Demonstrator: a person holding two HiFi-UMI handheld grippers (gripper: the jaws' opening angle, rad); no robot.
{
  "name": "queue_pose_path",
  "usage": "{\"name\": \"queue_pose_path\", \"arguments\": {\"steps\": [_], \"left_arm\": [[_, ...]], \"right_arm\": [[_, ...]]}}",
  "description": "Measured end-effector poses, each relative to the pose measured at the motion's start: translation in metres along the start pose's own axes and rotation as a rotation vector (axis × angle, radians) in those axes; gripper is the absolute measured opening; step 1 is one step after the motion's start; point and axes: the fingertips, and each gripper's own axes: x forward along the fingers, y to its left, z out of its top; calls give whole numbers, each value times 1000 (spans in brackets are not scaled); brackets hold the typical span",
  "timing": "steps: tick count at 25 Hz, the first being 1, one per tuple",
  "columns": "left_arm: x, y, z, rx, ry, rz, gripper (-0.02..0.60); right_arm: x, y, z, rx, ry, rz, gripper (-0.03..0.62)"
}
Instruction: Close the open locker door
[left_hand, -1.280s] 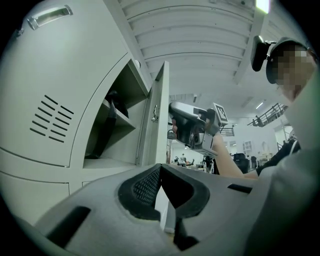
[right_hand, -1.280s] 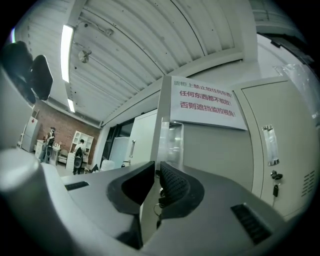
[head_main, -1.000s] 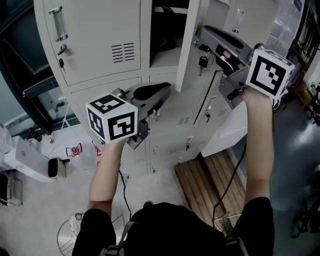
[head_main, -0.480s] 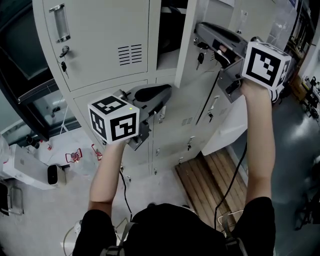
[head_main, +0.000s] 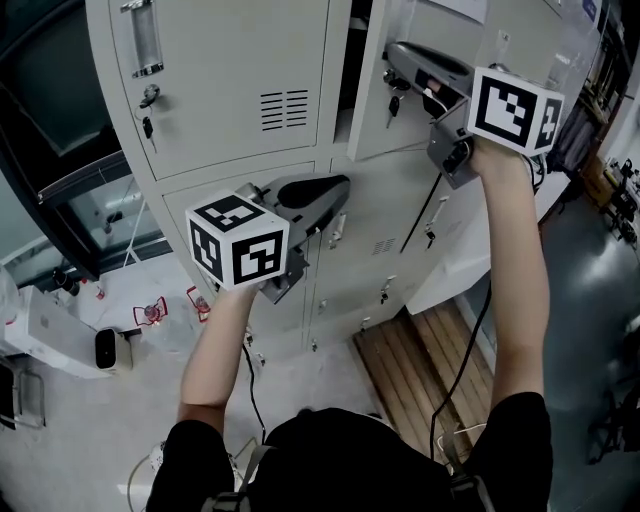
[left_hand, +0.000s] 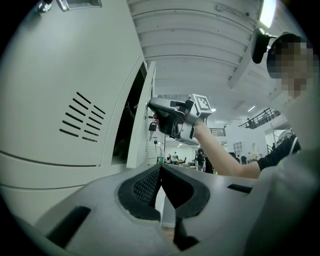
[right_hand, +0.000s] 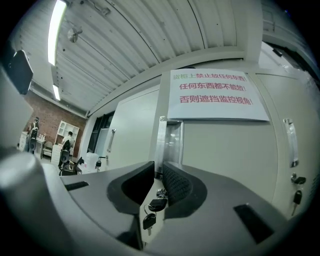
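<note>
**Head view.** The locker door (head_main: 400, 130) stands ajar at 12 o'clock. A dark gap shows along its 9 o'clock edge. The right gripper (head_main: 392, 55) has its tip at the door face, just above the keys (head_main: 392, 103) hanging from the lock. The left gripper (head_main: 345, 184) is held at 7 o'clock of the door, in front of the closed lockers and apart from the door.

**Right gripper view.** The jaws of the right gripper (right_hand: 159, 164) are clenched to a narrow slit and grasp nothing. The keys (right_hand: 152, 212) show through the slit at 6 o'clock. Only this view shows the printed sign (right_hand: 215, 95) in full, at 12 o'clock on the door (right_hand: 225, 150).

**Left gripper view.** The jaws of the left gripper (left_hand: 160, 167) are clenched, with the pads meeting at the tips and nothing between them. Only this view shows the door (left_hand: 142, 135) edge-on, swung out from the locker front. The right gripper (left_hand: 155, 107) is at the lock side of the door.
</note>
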Motion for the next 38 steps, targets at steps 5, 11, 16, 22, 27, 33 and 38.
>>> {"name": "queue_pose_path", "arguments": {"steps": [5, 11, 16, 22, 27, 33, 38], "left_arm": [[-6, 5, -4, -3, 6, 3, 17], [-10, 7, -8, 5, 21, -1, 18], [-14, 10, -8, 4, 24, -2, 18], [-20, 13, -11, 0, 29, 1, 17], [-23, 15, -13, -6, 31, 5, 17], [-25, 14, -12, -2, 33, 8, 17], [-26, 13, -13, -8, 31, 12, 17]], "right_arm": [[18, -3, -5, 0, 26, -13, 41], [32, -7, -12, 7, 41, -29, 41], [41, -12, -15, 17, 49, -46, 41], [48, -16, -20, 21, 53, -70, 41], [47, -17, -19, 19, 47, -79, 41], [48, -16, -19, 16, 43, -79, 41], [42, -16, -17, 33, 27, -66, 41]]}}
